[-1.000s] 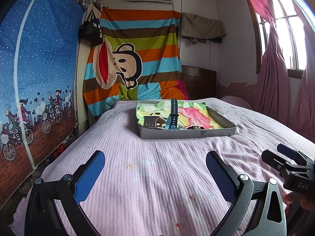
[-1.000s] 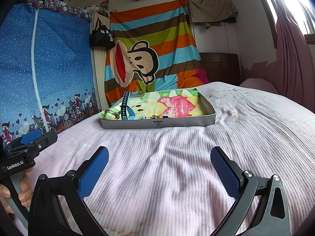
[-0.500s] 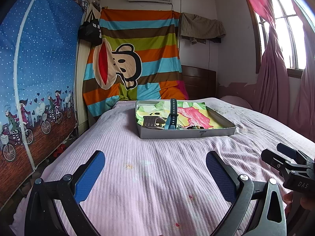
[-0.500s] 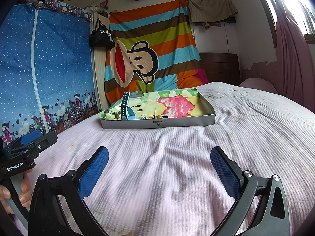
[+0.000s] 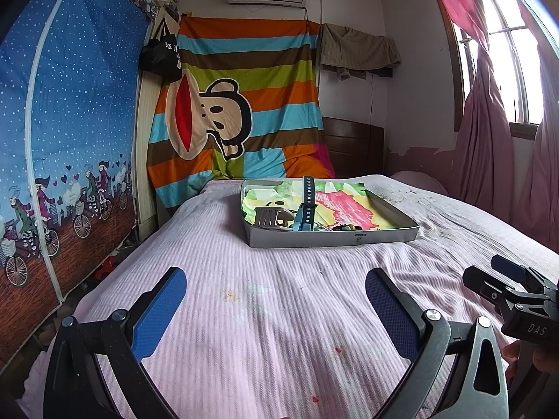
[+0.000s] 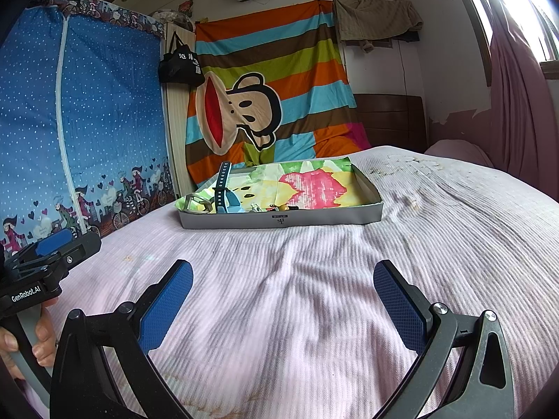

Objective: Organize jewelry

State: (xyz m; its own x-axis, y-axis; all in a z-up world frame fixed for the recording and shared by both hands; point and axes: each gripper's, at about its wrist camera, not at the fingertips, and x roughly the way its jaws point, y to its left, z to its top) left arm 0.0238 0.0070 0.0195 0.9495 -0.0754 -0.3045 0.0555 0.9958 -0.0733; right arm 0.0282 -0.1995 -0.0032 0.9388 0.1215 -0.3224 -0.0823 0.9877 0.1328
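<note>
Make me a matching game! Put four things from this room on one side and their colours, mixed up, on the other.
Things:
1. watch strap
2. tray outer wall
3. bedsheet
4. pads on the left tongs

Colours:
a. pale pink
b. bright blue
c. grey
d. dark teal

Pairs: 1-d, 2-c, 3-a, 4-b

Small items [image 6: 276,206] behind tray front wall [image 6: 279,221] too tiny to identify; right hand-held gripper [image 5: 517,289] cut off at frame edge; holding hand [image 6: 21,342] mostly cropped.
</note>
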